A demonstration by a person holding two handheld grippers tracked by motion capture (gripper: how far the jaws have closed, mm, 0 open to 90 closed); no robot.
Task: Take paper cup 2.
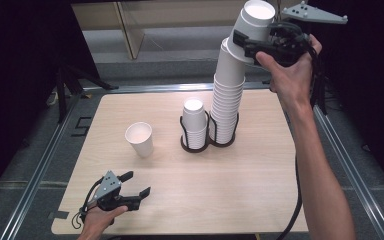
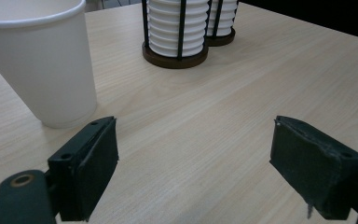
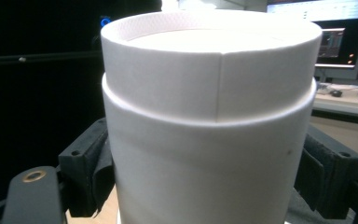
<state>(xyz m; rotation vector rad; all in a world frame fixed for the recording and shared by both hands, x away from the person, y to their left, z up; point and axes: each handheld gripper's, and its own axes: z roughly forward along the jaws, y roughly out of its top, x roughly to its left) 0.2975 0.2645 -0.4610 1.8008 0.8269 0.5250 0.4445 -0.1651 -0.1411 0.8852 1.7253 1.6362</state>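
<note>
Before me lay a pale wooden table [image 1: 230, 190], with a metal rail [image 1: 35, 185] along its left edge. A single paper cup [image 1: 139, 139] stood upright on it, well apart from a black wire holder [image 1: 196, 149] with a short stack of cups [image 1: 194, 122] inside. Behind the table I saw a wooden cabinet [image 1: 130, 20], dark tripod legs [image 1: 67, 85] at the left, and farther off a lit monitor [image 3: 335, 28].

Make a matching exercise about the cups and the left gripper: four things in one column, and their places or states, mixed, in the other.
1 single paper cup
2 short cup stack
3 top cup of the tall stack
4 left gripper

A clamped in the right gripper, tilted
B jaws open, near the table's front edge
C upright, alone on the table
D in the left ring of the black wire holder

Pairs: 1-C, 2-D, 3-A, 4-B
</note>
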